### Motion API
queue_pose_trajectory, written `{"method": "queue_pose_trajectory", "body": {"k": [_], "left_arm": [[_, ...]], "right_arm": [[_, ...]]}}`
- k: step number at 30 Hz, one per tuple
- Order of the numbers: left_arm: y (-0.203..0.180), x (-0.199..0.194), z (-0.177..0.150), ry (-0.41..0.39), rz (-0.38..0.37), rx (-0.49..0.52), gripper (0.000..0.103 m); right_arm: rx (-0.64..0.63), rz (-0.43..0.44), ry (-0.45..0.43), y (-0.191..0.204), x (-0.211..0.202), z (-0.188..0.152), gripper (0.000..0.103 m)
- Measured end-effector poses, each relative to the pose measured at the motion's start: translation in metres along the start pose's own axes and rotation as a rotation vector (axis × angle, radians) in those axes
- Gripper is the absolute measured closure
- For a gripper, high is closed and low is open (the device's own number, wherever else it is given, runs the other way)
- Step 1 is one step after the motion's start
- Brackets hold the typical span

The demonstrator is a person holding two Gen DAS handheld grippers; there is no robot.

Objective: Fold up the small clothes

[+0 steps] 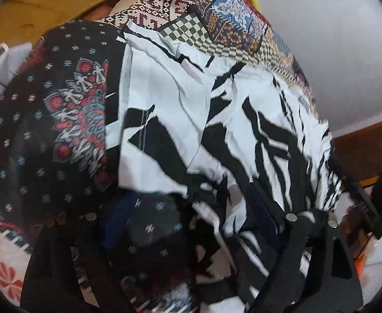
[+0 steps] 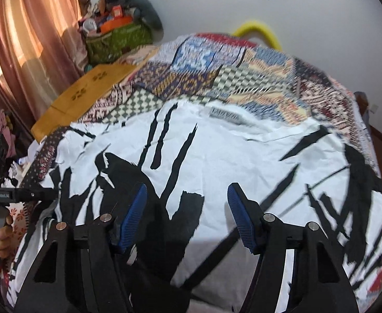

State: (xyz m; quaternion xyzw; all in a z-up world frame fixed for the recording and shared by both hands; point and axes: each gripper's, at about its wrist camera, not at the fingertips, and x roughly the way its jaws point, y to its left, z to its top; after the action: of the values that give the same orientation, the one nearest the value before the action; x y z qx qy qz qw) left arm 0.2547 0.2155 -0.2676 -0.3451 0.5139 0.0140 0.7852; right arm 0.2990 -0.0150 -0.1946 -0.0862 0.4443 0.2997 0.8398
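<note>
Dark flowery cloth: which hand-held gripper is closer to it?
Left. The left hand-held gripper sits right over the dark flowery cloth. The right hand-held gripper hovers above the black-and-white shirt, further off.

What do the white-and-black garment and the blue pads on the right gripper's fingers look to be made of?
White-and-black garment: thin woven fabric, matte, probably cotton or a blend; it creases sharply and carries a sewn neck label. Blue pads on the right gripper: likely rubber or soft plastic, with a fine gridded grip texture.

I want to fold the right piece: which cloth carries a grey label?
The white cloth with black streaks; its grey label sits near the far edge. The dark flowered cloth shows none.
</note>
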Motion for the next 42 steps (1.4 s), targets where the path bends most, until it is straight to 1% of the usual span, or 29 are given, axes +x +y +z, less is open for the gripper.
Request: {"method": "queue_pose_trajectory", "body": {"k": [1, 4, 5, 6, 7, 8, 9, 10, 11, 13, 14, 15, 16, 18, 20, 23, 24, 27, 29, 30, 32, 34, 35, 38, 39, 40, 41, 42], "left_arm": [[0.0, 0.002, 0.004, -0.002, -0.027, -0.012, 0.02], [0.005, 0.007, 0.014, 0.002, -0.085, -0.049, 0.03], [0.007, 0.009, 0.018, -0.002, -0.086, -0.057, 0.038], [0.008, 0.01, 0.022, -0.01, -0.078, -0.059, 0.05], [0.009, 0.012, 0.027, -0.021, -0.054, -0.056, 0.057], [0.009, 0.012, 0.032, -0.03, -0.031, -0.051, 0.071], [0.008, 0.014, 0.037, -0.041, -0.011, -0.042, 0.081], [0.009, 0.014, 0.04, -0.049, 0.007, -0.036, 0.087], [0.009, 0.014, 0.042, -0.061, 0.049, -0.027, 0.101], [0.006, 0.009, 0.047, -0.108, 0.142, 0.014, 0.101], [0.006, 0.005, 0.049, -0.126, 0.168, 0.026, 0.101], [0.003, -0.002, 0.051, -0.163, 0.219, 0.051, 0.101], [0.001, -0.007, 0.053, -0.188, 0.249, 0.072, 0.101], [-0.009, -0.018, 0.058, -0.245, 0.327, 0.128, 0.101], [-0.026, -0.03, 0.062, -0.29, 0.383, 0.196, 0.101], [-0.054, -0.042, 0.065, -0.338, 0.41, 0.287, 0.101], [-0.071, -0.048, 0.063, -0.359, 0.402, 0.337, 0.101], [-0.108, -0.052, 0.053, -0.388, 0.363, 0.442, 0.101], [-0.135, -0.049, 0.04, -0.375, 0.329, 0.52, 0.101], [-0.15, -0.04, 0.031, -0.348, 0.31, 0.567, 0.101], [-0.168, -0.017, 0.017, -0.28, 0.285, 0.626, 0.101], [-0.173, 0.007, 0.001, -0.195, 0.269, 0.653, 0.101], [-0.173, 0.024, -0.006, -0.14, 0.271, 0.657, 0.101], [-0.164, 0.058, -0.021, -0.016, 0.282, 0.647, 0.1], [-0.161, 0.065, -0.027, 0.003, 0.296, 0.642, 0.099], [-0.159, 0.066, -0.029, -0.001, 0.311, 0.641, 0.097], [-0.159, 0.063, -0.03, -0.006, 0.311, 0.641, 0.093], [-0.158, 0.056, -0.027, 0.003, 0.297, 0.63, 0.083]], "right_arm": [[-0.003, 0.007, 0.013, 0.0, 0.005, 0.001, 0.042], [-0.008, 0.03, 0.06, 0.0, 0.019, -0.001, 0.042], [-0.009, 0.039, 0.076, 0.0, 0.023, -0.002, 0.042], [-0.011, 0.044, 0.092, 0.0, 0.027, -0.004, 0.042], [-0.012, 0.046, 0.102, -0.001, 0.029, -0.005, 0.042], [-0.015, 0.044, 0.104, -0.001, 0.03, -0.007, 0.042], [-0.019, 0.043, 0.103, -0.001, 0.031, -0.007, 0.042], [-0.024, 0.042, 0.105, 0.0, 0.03, -0.008, 0.042], [-0.026, 0.046, 0.107, 0.0, 0.028, -0.009, 0.042], [-0.02, 0.055, 0.111, -0.002, 0.024, -0.011, 0.042], [-0.014, 0.059, 0.111, -0.004, 0.019, -0.013, 0.042], [-0.012, 0.057, 0.109, -0.004, 0.017, -0.014, 0.042], [-0.012, 0.051, 0.108, -0.006, 0.014, -0.015, 0.042], [-0.018, 0.04, 0.108, -0.008, 0.008, -0.019, 0.042], [-0.023, 0.031, 0.123, -0.011, 0.004, -0.027, 0.042], [-0.026, 0.034, 0.148, -0.013, -0.001, -0.038, 0.042], [-0.025, 0.037, 0.156, -0.013, -0.004, -0.043, 0.042], [-0.005, 0.056, 0.169, -0.016, -0.009, -0.056, 0.042], [0.013, 0.067, 0.173, -0.017, -0.012, -0.064, 0.042], [0.02, 0.071, 0.174, -0.018, -0.014, -0.068, 0.042], [0.028, 0.077, 0.174, -0.019, -0.018, -0.073, 0.042], [0.032, 0.079, 0.173, -0.02, -0.023, -0.076, 0.042], [0.032, 0.08, 0.171, -0.02, -0.025, -0.077, 0.042], [0.03, 0.08, 0.152, -0.02, -0.037, -0.078, 0.042], [0.029, 0.079, 0.141, -0.02, -0.042, -0.078, 0.042], [0.027, 0.078, 0.132, -0.02, -0.046, -0.076, 0.042], [0.026, 0.076, 0.119, -0.02, -0.05, -0.074, 0.042], [0.026, 0.076, 0.105, -0.021, -0.053, -0.071, 0.042]]}}
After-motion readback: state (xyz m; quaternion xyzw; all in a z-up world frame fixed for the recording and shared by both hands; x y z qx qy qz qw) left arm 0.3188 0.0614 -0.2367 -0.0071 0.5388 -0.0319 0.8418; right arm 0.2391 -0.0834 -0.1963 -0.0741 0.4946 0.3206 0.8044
